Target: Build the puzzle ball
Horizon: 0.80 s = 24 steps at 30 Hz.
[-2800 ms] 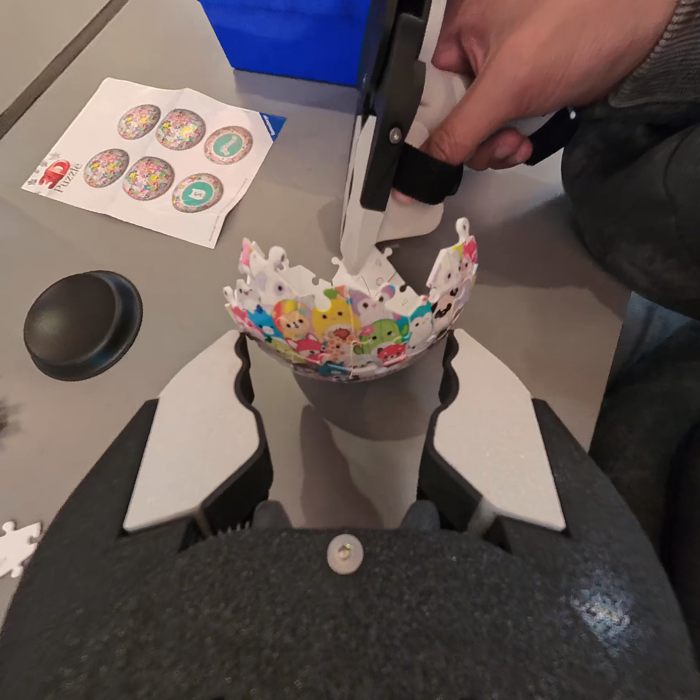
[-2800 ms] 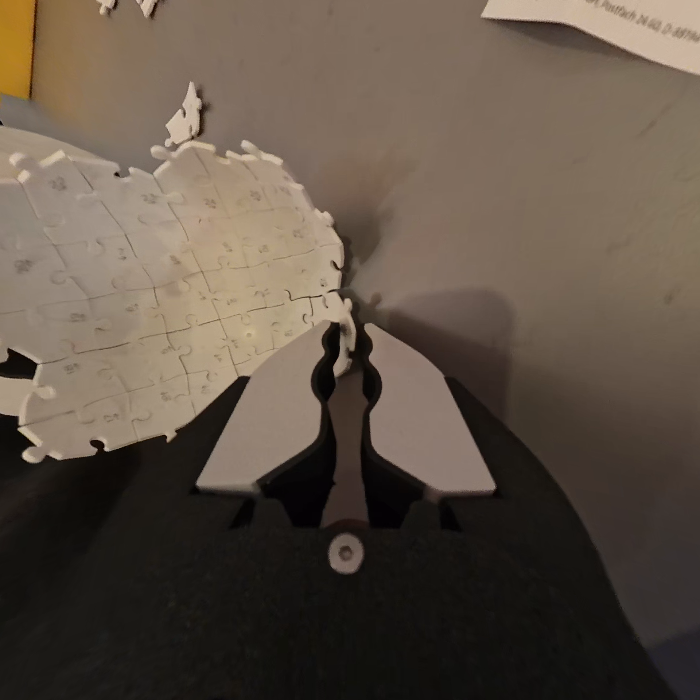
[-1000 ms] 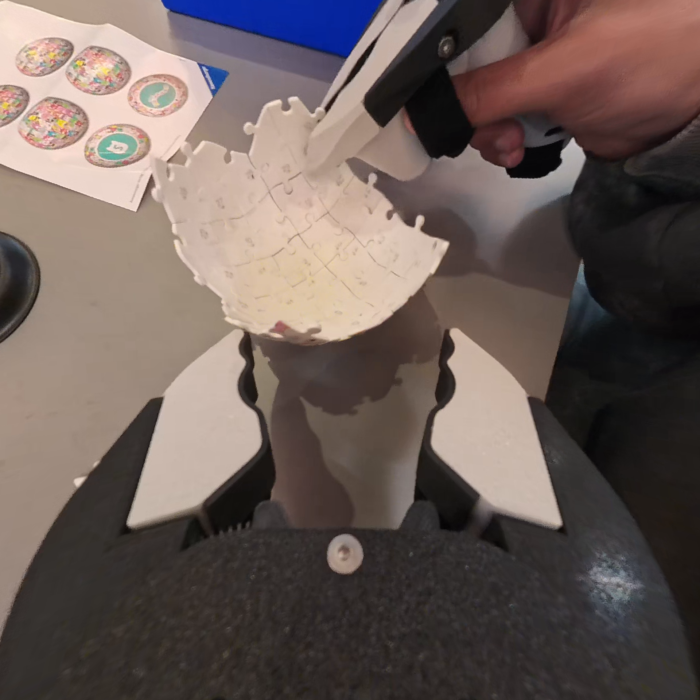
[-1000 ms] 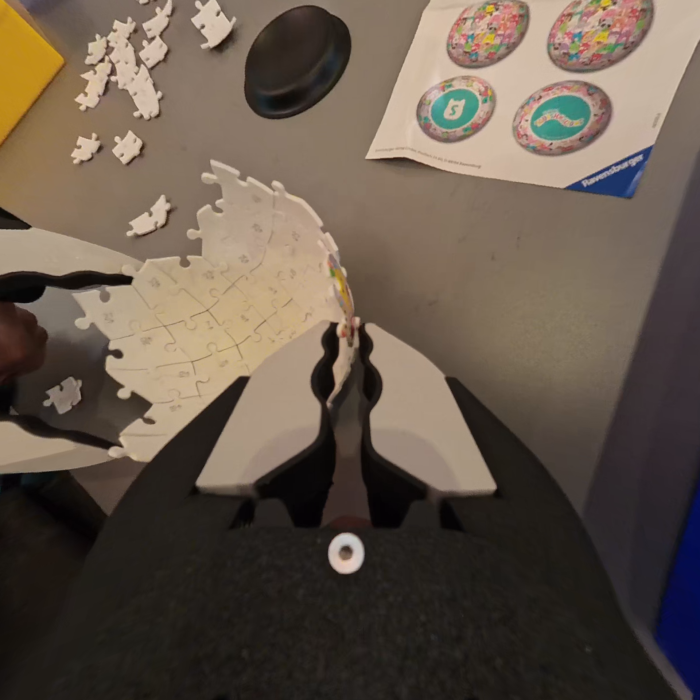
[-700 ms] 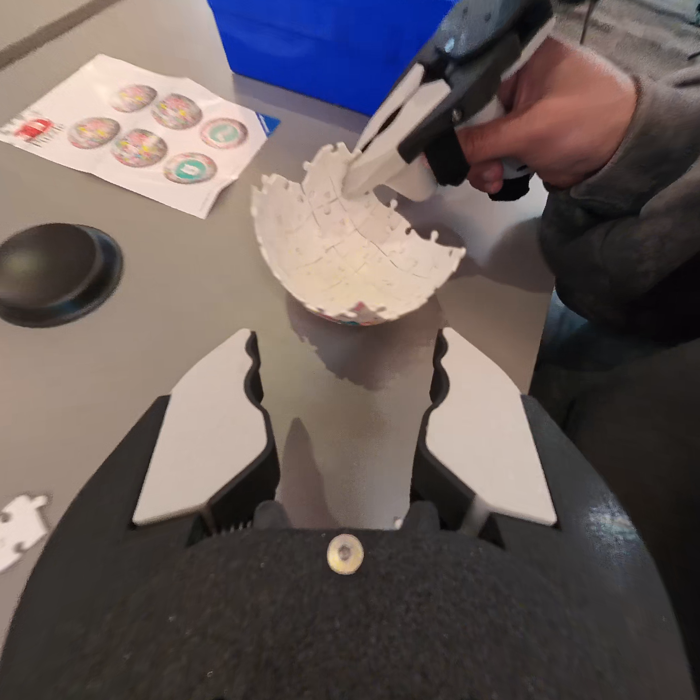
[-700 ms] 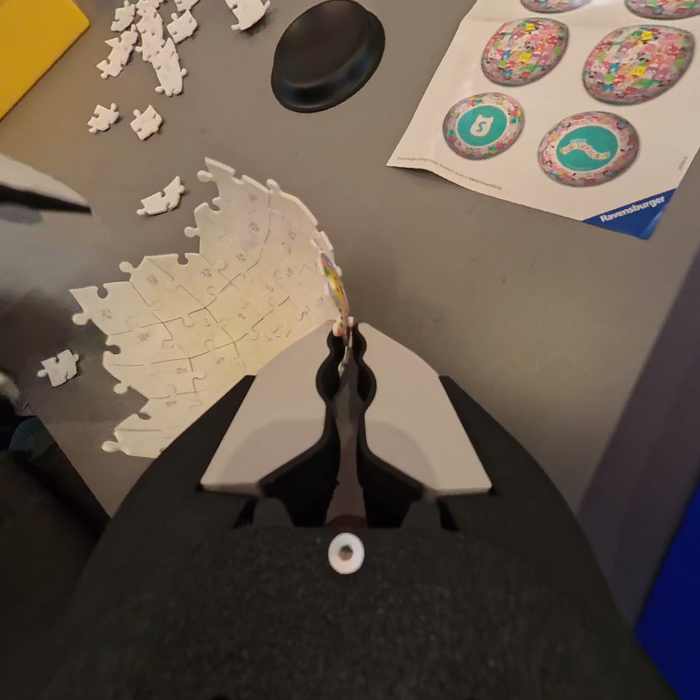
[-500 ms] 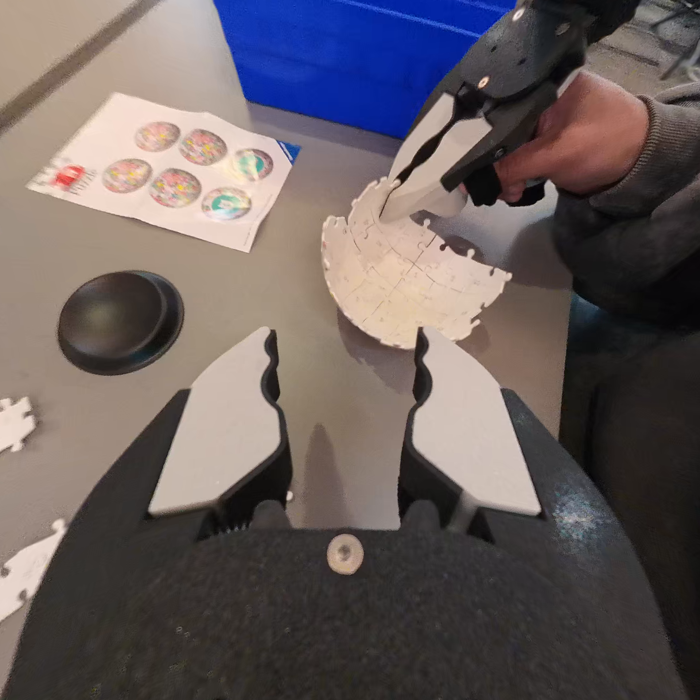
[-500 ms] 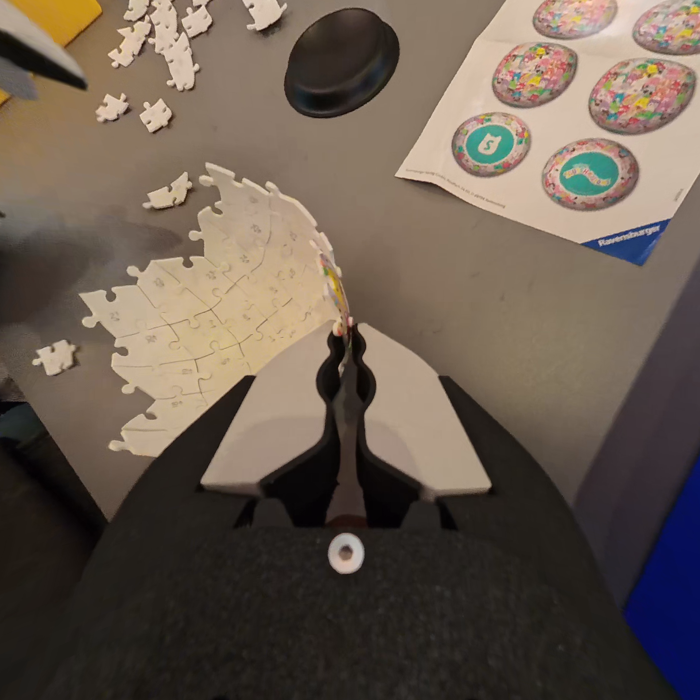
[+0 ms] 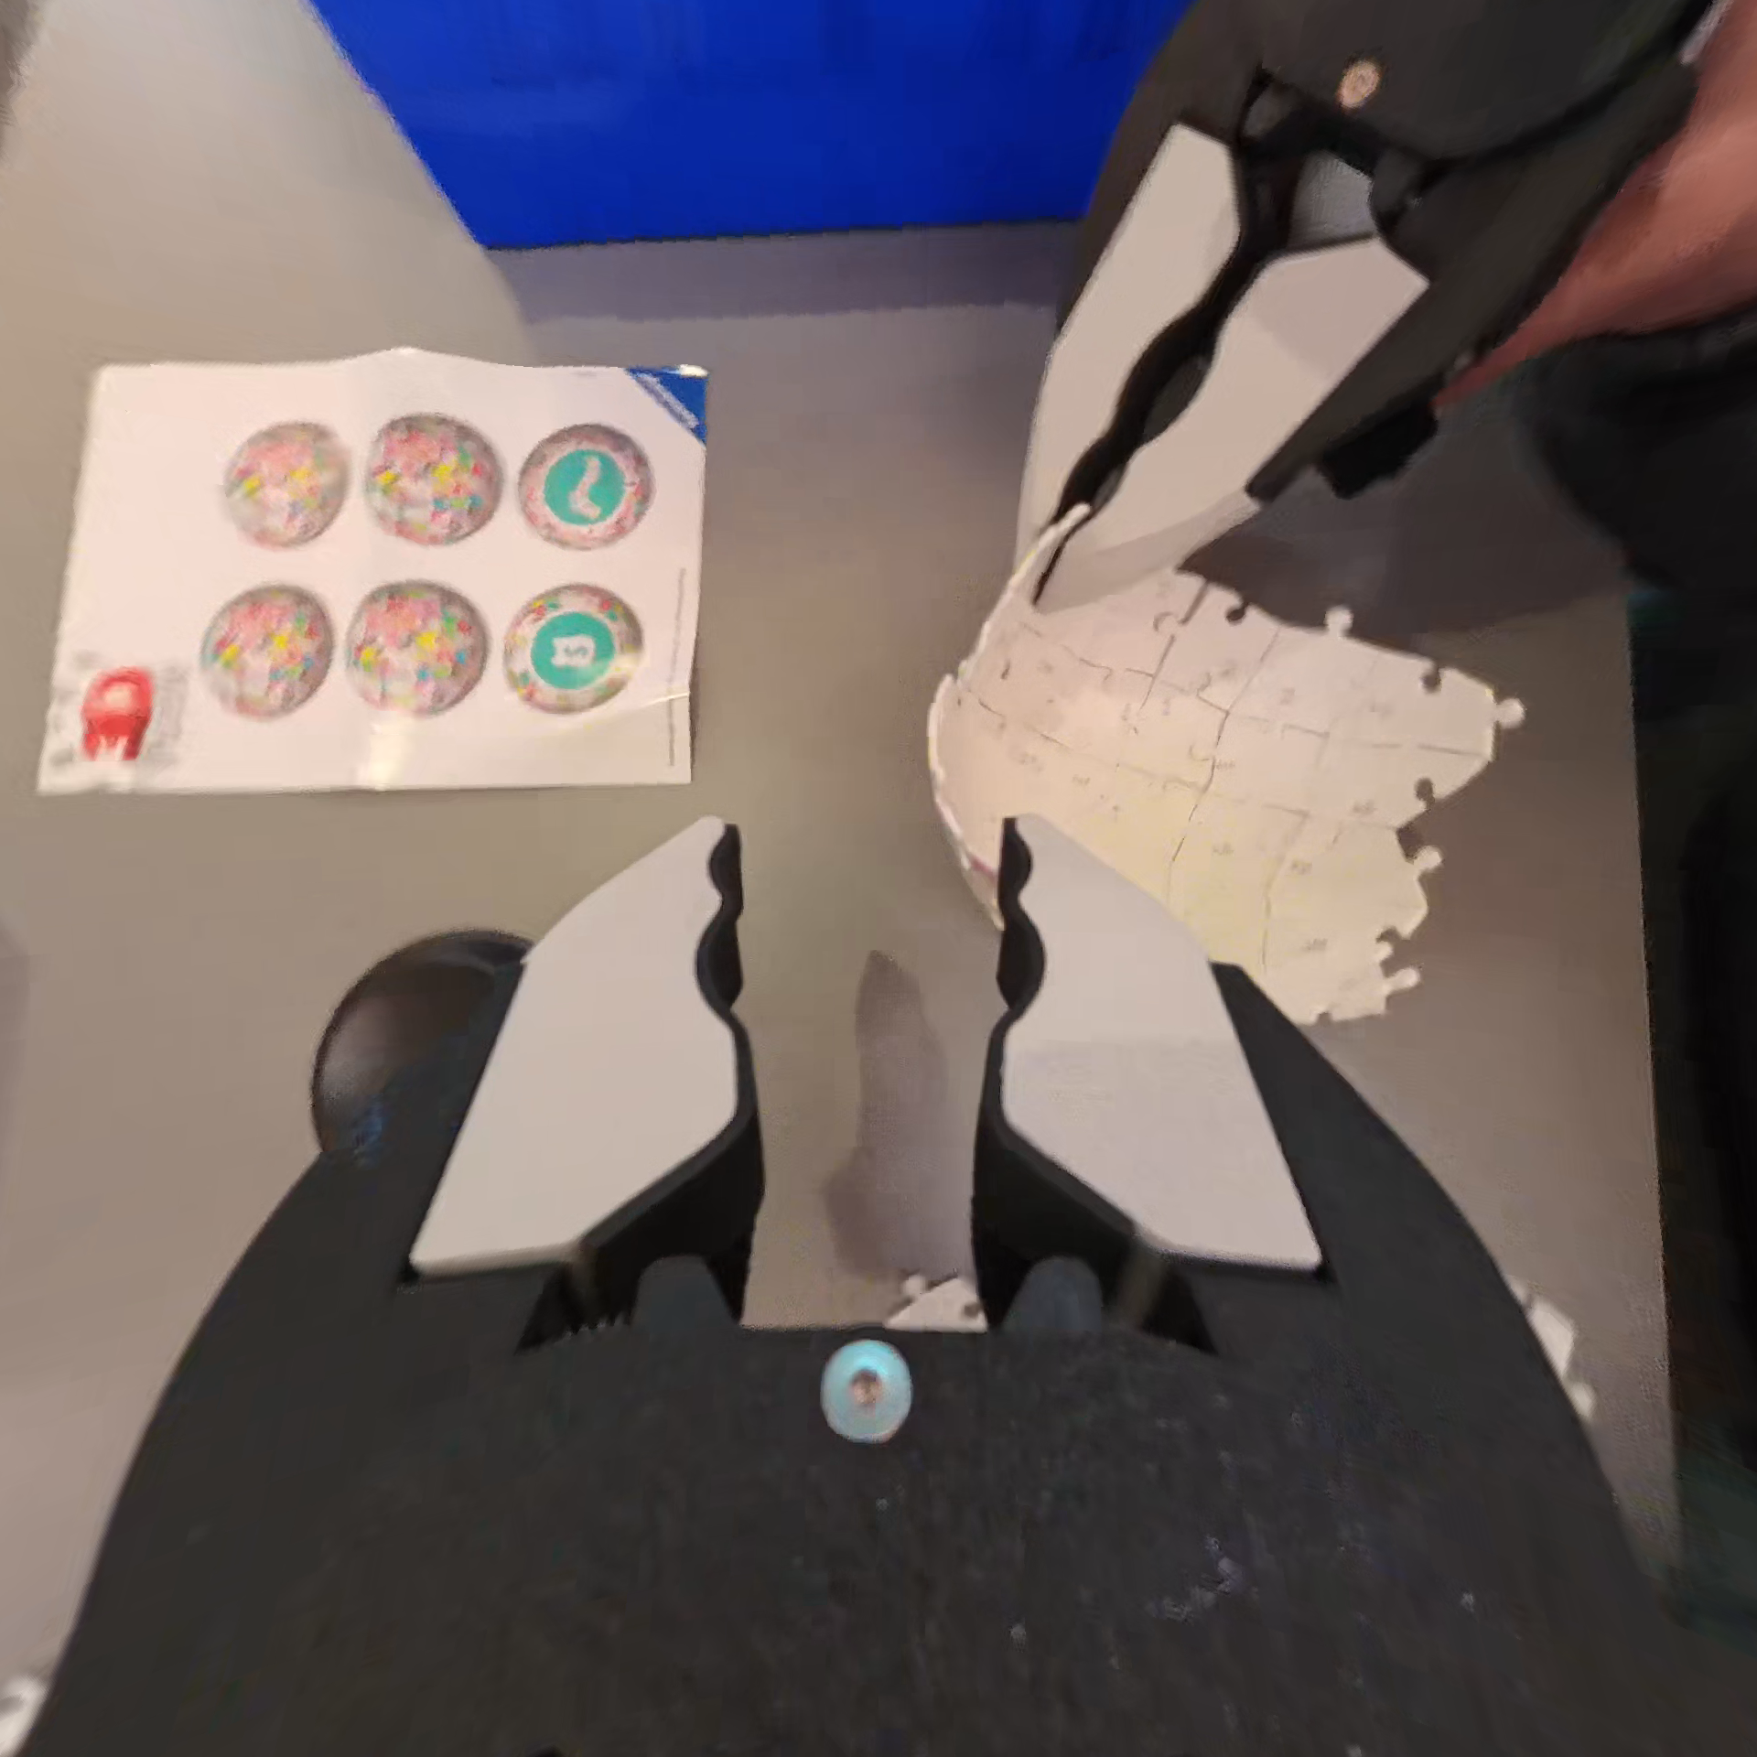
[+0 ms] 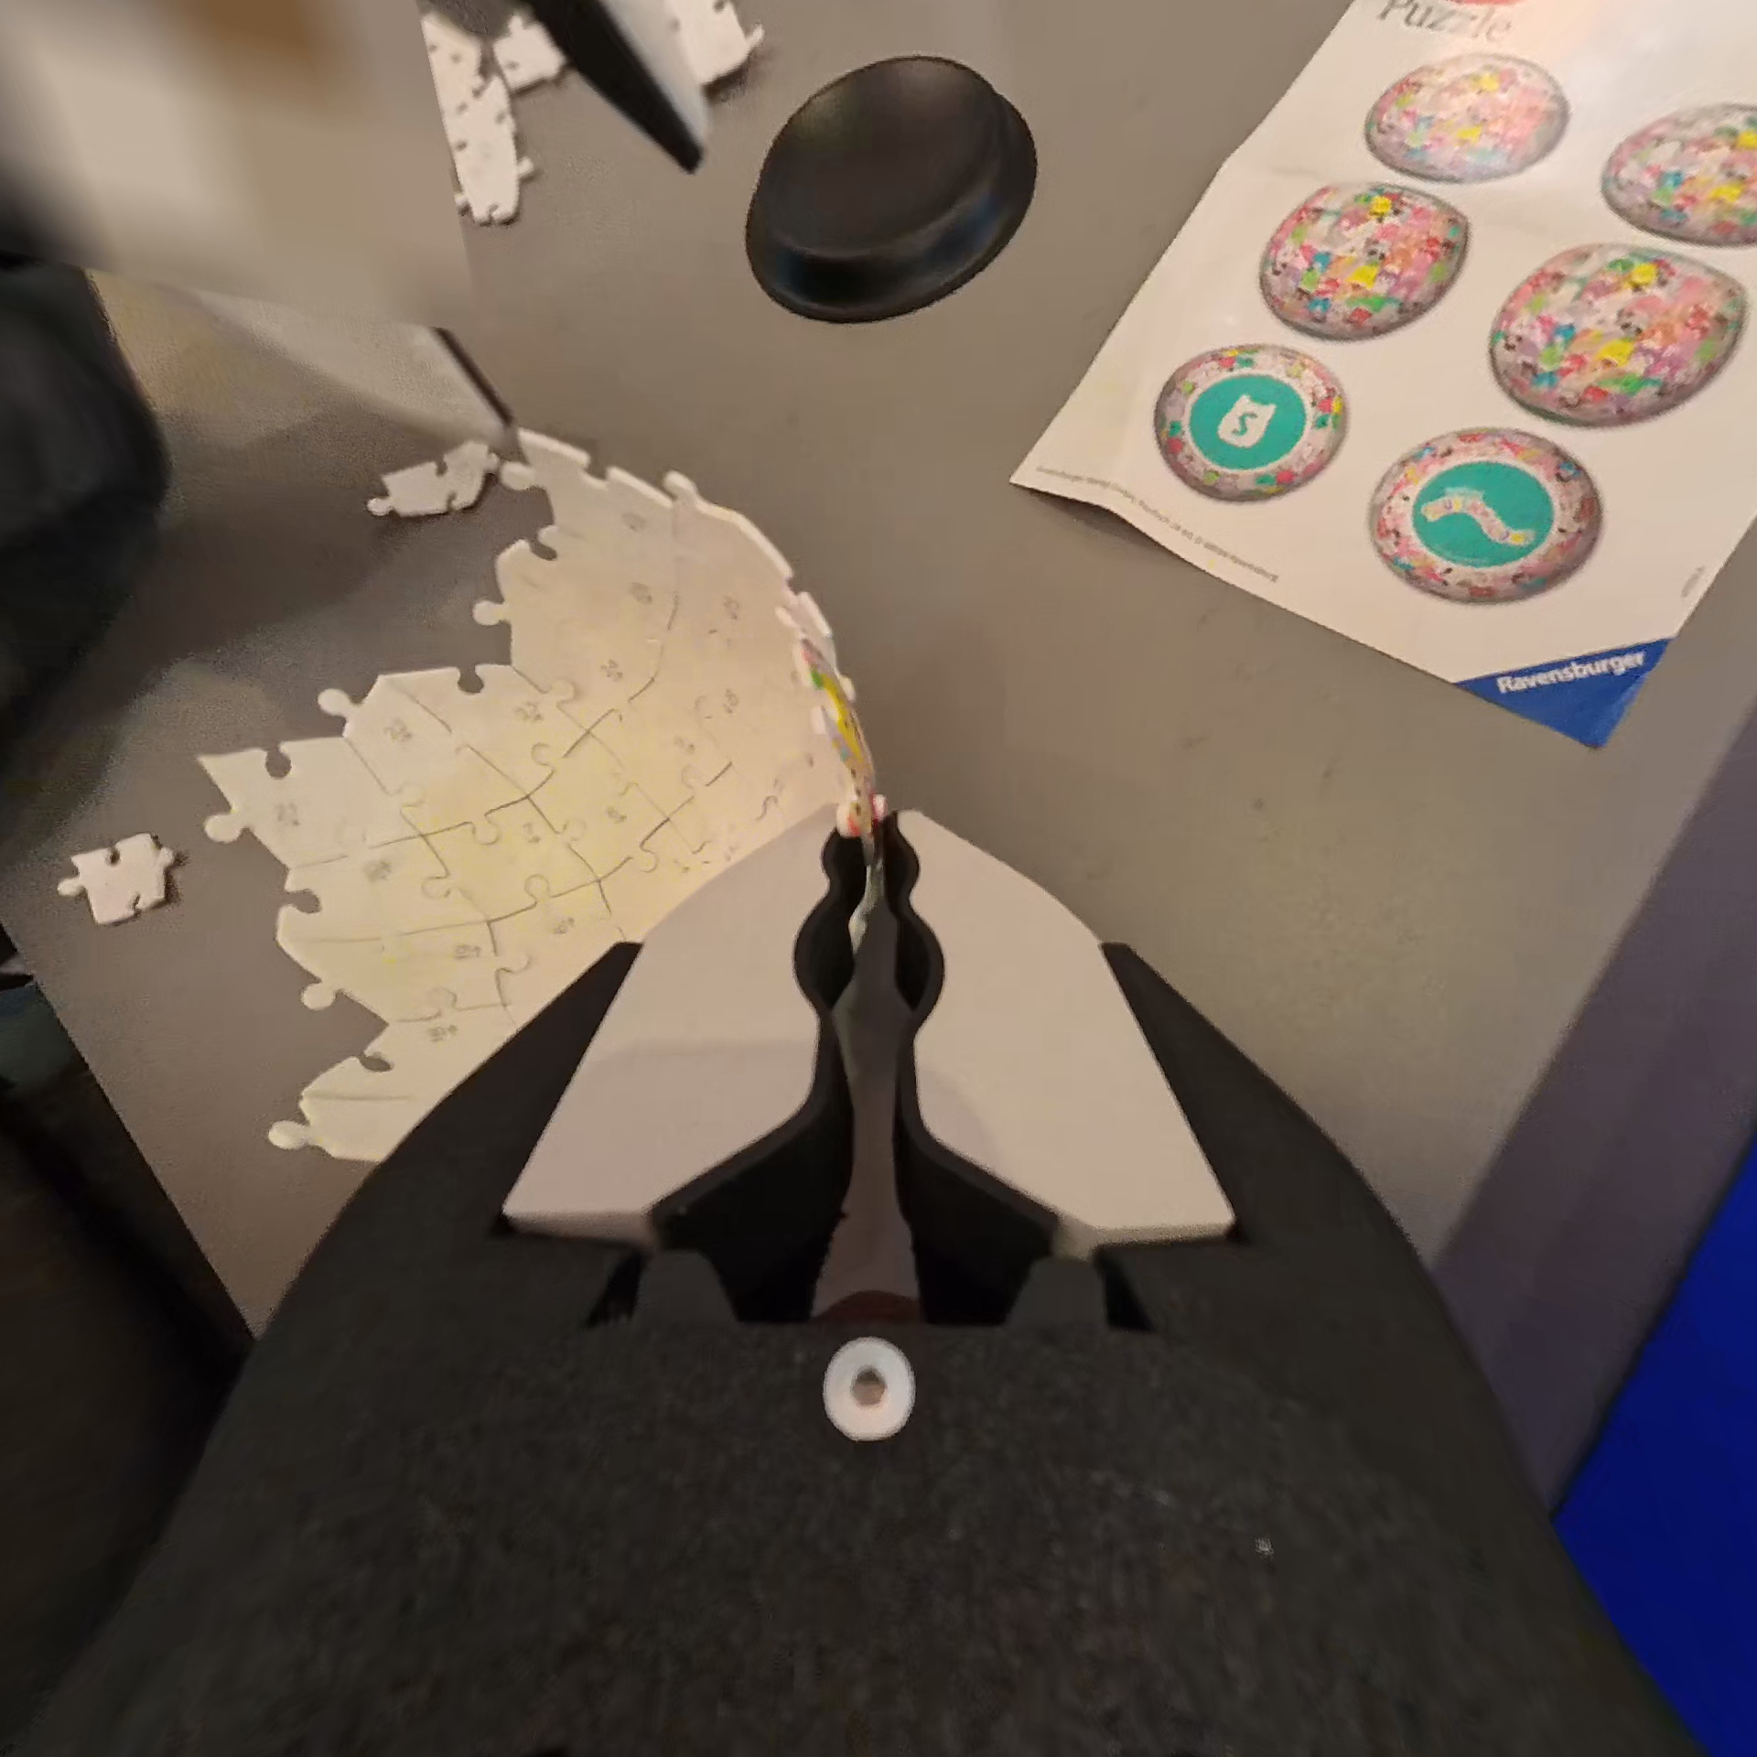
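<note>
The half-built puzzle ball [image 9: 1207, 789] is a curved shell of joined pieces, white inside and colourful outside. My right gripper [image 10: 870, 827] is shut on the shell's rim [image 10: 841, 723] and holds it tilted over the grey table; it also shows in the left wrist view [image 9: 1065, 570], pinching the upper edge. The shell's white inside [image 10: 532, 789] faces the right wrist camera. My left gripper [image 9: 865, 846] is open and empty, above the table just left of the shell. Loose white pieces [image 10: 124, 875] lie near the shell, and one [image 9: 936, 1298] shows between the left fingers.
A black round stand [image 10: 889, 185] [image 9: 409, 1017] sits on the table. A printed instruction sheet [image 9: 380, 570] [image 10: 1426, 361] lies flat beyond it. A blue box [image 9: 761, 105] stands at the back. More loose pieces [image 10: 490, 133] lie at the far left. A hand [image 9: 1635, 219] holds the right gripper. Tip to tip, the grippers are about 10 cm apart.
My left gripper has let go of the shell and pulled back and left, its jaws narrower but still open. My right gripper has lifted and tilted the shell, inside facing up.
</note>
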Tool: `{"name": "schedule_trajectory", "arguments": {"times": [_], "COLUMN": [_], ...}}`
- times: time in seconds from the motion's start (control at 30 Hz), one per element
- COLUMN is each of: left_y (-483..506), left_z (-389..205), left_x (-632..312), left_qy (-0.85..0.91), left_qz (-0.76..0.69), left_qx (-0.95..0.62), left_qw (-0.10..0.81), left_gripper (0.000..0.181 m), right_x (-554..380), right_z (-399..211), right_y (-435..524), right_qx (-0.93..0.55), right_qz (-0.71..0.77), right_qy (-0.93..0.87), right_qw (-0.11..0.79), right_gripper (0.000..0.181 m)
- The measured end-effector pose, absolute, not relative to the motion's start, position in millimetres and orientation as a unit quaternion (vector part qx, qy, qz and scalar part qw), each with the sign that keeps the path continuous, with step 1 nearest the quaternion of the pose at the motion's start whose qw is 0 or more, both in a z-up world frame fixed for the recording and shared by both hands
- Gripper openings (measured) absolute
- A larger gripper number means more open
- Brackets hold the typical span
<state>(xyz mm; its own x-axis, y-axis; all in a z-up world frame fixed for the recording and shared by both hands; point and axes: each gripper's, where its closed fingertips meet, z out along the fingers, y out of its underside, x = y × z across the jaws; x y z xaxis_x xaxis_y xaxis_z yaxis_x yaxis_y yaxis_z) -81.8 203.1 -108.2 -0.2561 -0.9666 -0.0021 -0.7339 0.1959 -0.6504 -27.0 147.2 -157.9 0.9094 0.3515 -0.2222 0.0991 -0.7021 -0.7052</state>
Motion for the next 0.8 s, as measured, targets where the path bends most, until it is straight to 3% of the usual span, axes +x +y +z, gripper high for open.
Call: {"name": "schedule_trajectory", "arguments": {"times": [0.27,0.5,0.6,0.8], "left_y": [174,174,169,166], "left_z": [-128,-148,-153,-156], "left_x": [-64,-51,-55,-51], "left_qy": [0.852,0.874,0.882,0.879], "left_qz": [-0.228,-0.146,-0.132,-0.13], "left_qx": [-0.471,-0.462,-0.452,-0.458], "left_qw": [0.028,0.028,-0.002,-0.027], "left_gripper": [0.052,0.042,0.025,0.022], "right_x": [-29,-30,-32,-34], "right_z": [-155,-155,-153,-151], "right_y": [152,153,152,153], "right_qx": [-0.904,-0.904,-0.902,-0.899], "right_qz": [0.142,0.129,0.129,0.125], "right_qy": [-0.151,-0.156,-0.161,-0.168], "right_qw": [0.373,0.376,0.379,0.385], "right_gripper": [0.003,0.003,0.003,0.003]}}
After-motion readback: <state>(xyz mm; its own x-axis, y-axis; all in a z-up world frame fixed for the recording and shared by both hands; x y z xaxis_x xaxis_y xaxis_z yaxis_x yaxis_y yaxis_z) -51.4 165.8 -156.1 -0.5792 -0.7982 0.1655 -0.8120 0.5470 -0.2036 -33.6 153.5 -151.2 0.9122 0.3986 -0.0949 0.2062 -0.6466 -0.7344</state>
